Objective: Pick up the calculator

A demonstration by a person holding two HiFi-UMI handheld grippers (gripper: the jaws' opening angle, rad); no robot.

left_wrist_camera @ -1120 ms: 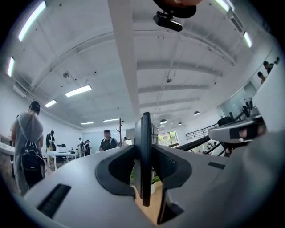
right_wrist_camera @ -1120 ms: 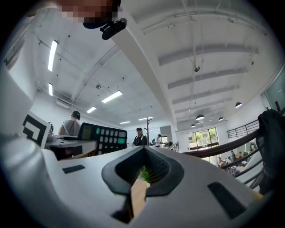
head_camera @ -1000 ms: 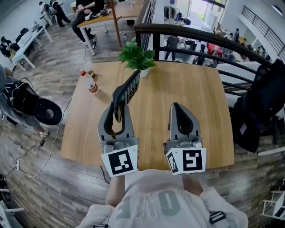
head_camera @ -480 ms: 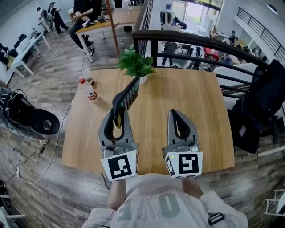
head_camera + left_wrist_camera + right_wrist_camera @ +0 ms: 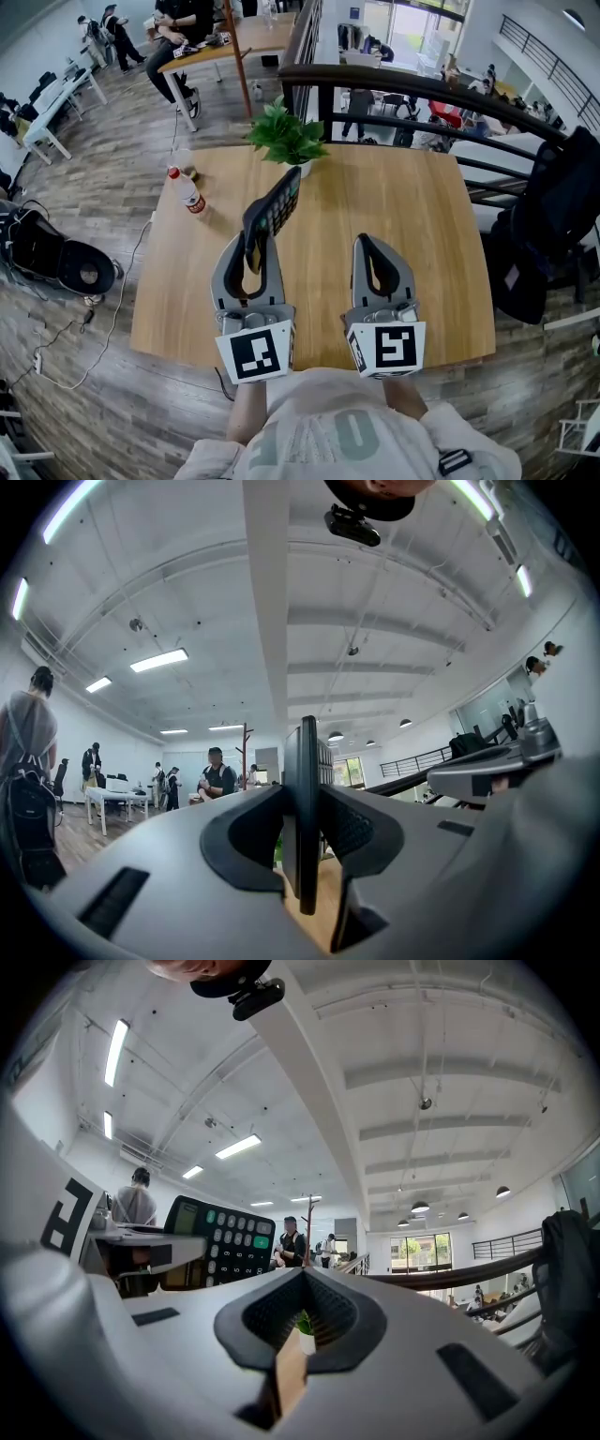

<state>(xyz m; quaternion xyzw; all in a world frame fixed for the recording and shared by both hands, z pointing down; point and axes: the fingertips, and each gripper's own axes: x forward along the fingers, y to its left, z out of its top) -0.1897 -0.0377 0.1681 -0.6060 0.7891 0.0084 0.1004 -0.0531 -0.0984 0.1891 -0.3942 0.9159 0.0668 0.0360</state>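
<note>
my left claw (image 5: 249, 234) is clamped on the calculator (image 5: 275, 204), closed partway round its thin body, holding it on edge above the tabletop (image 5: 431, 244) with its far end pointing to 1 o'clock. my right claw (image 5: 367, 241), at 3 o'clock of the left, has its tips together and is empty. a potted plant (image 5: 286, 136) stands at 12 o'clock of the calculator, a bottle (image 5: 187, 190) at 9 o'clock.

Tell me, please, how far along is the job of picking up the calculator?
Done: the calculator is off the table, raised above it. In hand: the left gripper holds it edge-on, jaws pressed on both faces. The right gripper is shut and empty. Left: nothing visible; the pick looks complete.
</note>
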